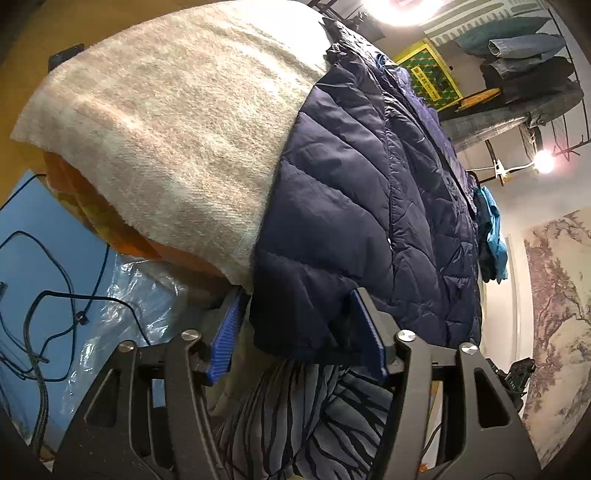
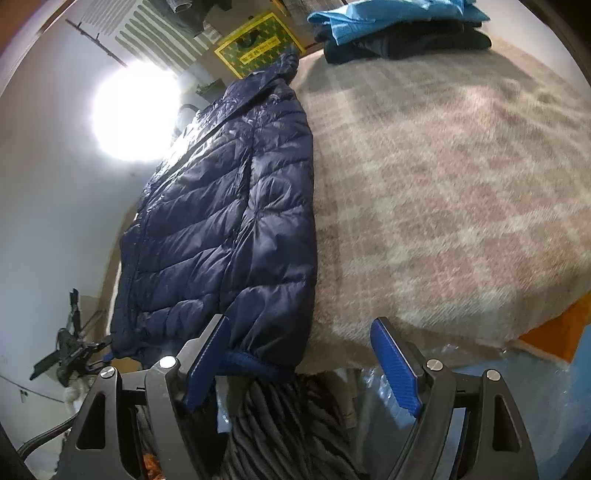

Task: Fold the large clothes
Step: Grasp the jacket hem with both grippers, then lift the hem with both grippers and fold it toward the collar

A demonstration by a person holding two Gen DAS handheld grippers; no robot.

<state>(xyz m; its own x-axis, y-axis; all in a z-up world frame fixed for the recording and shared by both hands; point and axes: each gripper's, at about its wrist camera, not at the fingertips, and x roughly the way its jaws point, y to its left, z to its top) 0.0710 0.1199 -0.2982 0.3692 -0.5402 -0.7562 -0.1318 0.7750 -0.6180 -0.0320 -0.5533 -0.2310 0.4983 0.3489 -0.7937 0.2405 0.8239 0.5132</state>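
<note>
Left wrist view shows your left tool [image 1: 299, 332] spread wide at the near hem of the navy puffer jacket [image 1: 369, 206], one blue pad at about 7 o'clock of the hem corner and the other at about 5 o'clock, with the fabric edge hanging between them but not pinched. Your right tool [image 2: 301, 360] is also spread: its left pad sits just at the jacket's elastic hem, its right pad is out over the beige blanket [image 2: 443, 184], and nothing is clamped there either.

The jacket lies flat on the blanket-covered tabletop, along the blanket's edge. Its long axis runs from the hem nearest you away toward the collar; in the right wrist view that is from about 6 o'clock up to 12 o'clock, collar pointing away, zip side toward 9 o'clock. A stack of folded clothes [image 2: 399, 33] sits far off at about 1 o'clock, well apart from it.

You appear to be at the start of a fold: both tools lined up on the hem, neither gripping yet. The next move likely calls for you to push each tool forward until hem fabric sits fully between the pads, then close both evenly. The slippery quilted shell may slide out, so take a deep bite.
</note>
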